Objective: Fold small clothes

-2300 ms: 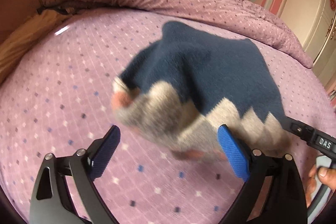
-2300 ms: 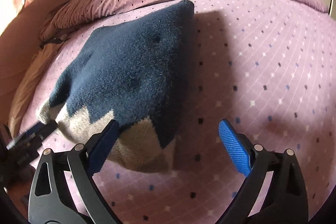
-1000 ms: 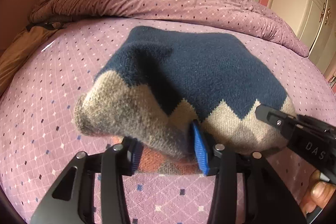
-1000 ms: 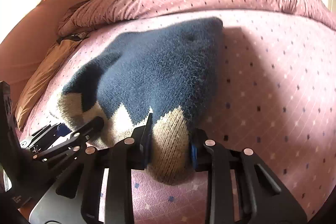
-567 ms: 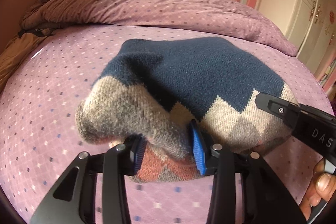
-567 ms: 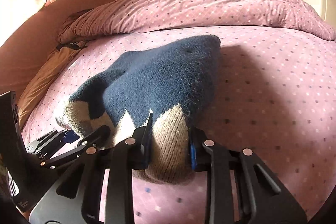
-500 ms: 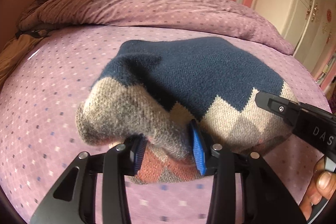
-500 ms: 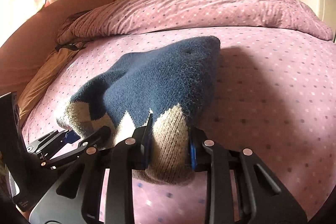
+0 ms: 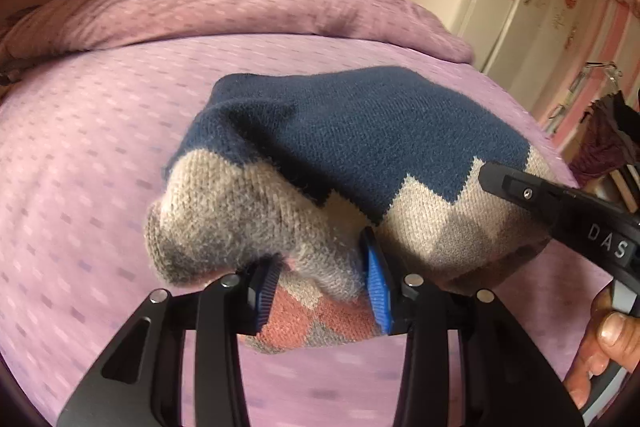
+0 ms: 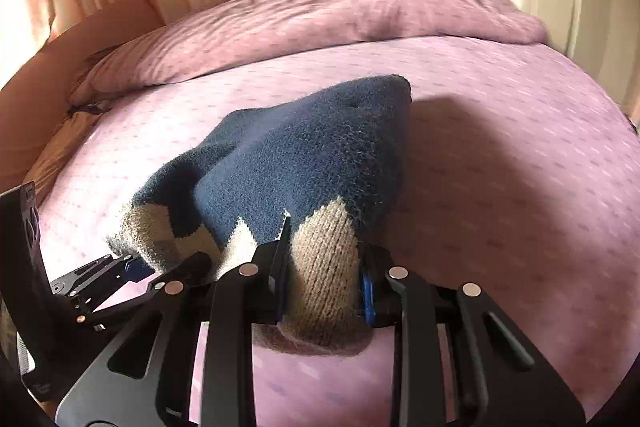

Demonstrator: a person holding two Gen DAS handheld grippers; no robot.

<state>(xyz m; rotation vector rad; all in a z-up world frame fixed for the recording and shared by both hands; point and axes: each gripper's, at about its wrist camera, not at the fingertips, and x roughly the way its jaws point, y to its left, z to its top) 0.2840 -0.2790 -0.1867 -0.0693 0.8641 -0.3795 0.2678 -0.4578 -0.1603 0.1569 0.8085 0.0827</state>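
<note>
A: We're over the bed (image 9: pixel 100 155), its dotted purple sheet spread wide below us and the rolled duvet (image 9: pixel 224 7) well apart along the far edge. What we carry is the knit sweater (image 9: pixel 360 123) — navy on top, beige and grey diamonds at the hem, some rust showing underneath.

B: And it hangs between us, lifted off the sheet, its far navy end drooping toward the bed. Thick and soft, we'd judge; it sags wherever we don't hold it, so nothing stiff to rely on.

A: Light enough, though bulky. The fuzzy knit shouldn't slip, but it could stretch if we pull apart.

B: Hence the hem corners. Our left gripper (image 9: pixel 320 291) is clamped on a bunched fold of the patterned edge, blue pads pressed into the wool.

A: And our right gripper (image 10: pixel 324 287) pinches the beige corner — fingers squeezed on thick knit.
</note>
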